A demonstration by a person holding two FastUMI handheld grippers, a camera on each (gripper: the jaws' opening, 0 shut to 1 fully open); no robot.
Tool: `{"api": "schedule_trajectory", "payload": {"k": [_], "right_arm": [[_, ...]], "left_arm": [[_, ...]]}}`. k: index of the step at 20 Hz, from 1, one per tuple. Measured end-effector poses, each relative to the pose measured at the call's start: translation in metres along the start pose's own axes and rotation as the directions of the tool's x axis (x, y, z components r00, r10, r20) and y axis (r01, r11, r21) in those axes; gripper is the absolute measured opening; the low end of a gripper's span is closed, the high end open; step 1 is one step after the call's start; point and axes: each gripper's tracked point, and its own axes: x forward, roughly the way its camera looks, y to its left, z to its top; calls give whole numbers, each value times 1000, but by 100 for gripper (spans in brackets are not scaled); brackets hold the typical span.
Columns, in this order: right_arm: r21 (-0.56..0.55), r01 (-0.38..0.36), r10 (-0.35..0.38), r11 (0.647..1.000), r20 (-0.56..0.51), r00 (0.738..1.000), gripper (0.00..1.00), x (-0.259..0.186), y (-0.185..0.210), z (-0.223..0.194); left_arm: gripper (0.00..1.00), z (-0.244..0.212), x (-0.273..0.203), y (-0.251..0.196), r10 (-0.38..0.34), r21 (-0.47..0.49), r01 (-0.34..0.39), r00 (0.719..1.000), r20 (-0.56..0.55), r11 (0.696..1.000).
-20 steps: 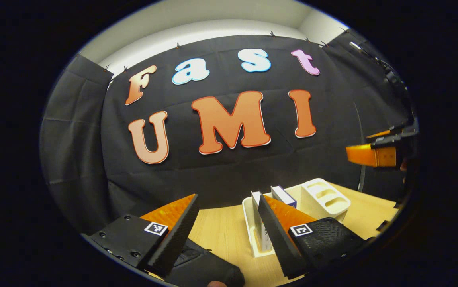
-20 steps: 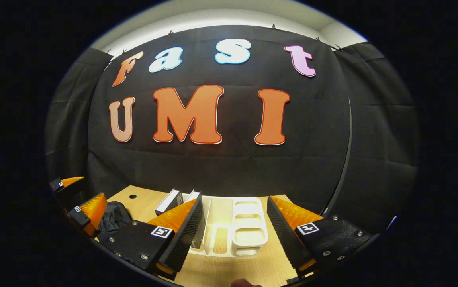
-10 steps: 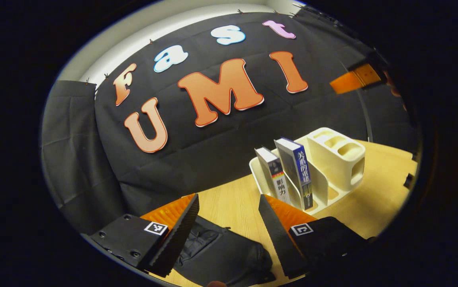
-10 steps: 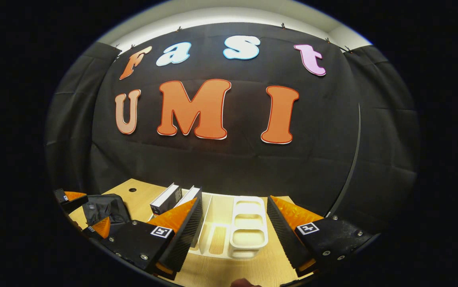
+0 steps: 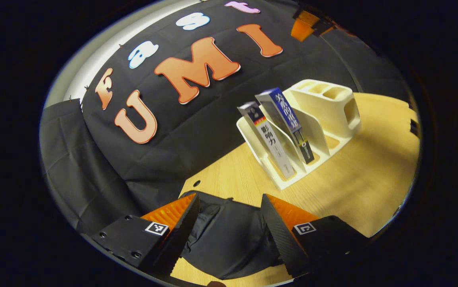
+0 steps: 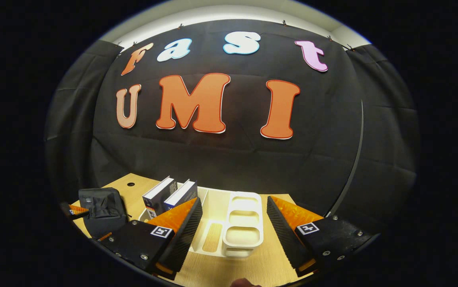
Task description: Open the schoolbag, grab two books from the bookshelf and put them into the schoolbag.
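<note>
The black schoolbag [image 5: 229, 239] lies zipped on the wooden table, right below my open left gripper [image 5: 229, 199], whose fingers stand either side of it without touching. Two books lean in the cream bookshelf [image 5: 334, 99]: one with a pale spine [image 5: 271, 141] and one with a blue spine [image 5: 288, 119]. In the right gripper view my right gripper [image 6: 235, 199] hangs open and empty above the bookshelf [image 6: 241, 223]. Both books [image 6: 159, 195] [image 6: 181, 194] stand to its left. The schoolbag [image 6: 101, 209] is at far left, with a finger of the left gripper [image 6: 75, 209] beside it.
The bookshelf has cup-like compartments on its right end [image 6: 244, 235]. A small round hole [image 5: 196, 183] sits in the table [image 5: 364, 167] near the cloth wall. A dark cable [image 6: 350, 167] hangs down the wall on the right. The right gripper [image 5: 306, 24] shows high up in the left gripper view.
My left gripper has tipped down and come over the schoolbag, which now lies between its fingers. The right gripper has barely moved and stays open.
</note>
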Motion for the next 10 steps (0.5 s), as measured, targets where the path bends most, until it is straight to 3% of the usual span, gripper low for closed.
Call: {"api": "schedule_trajectory", "payload": {"k": [10], "right_arm": [[-2, 7, -7, 1000, -24, 1000, 97, -3, -11, -15]], "left_arm": [[99, -99, 3, -17, 13, 145, 15, 981, -194, 989]]}}
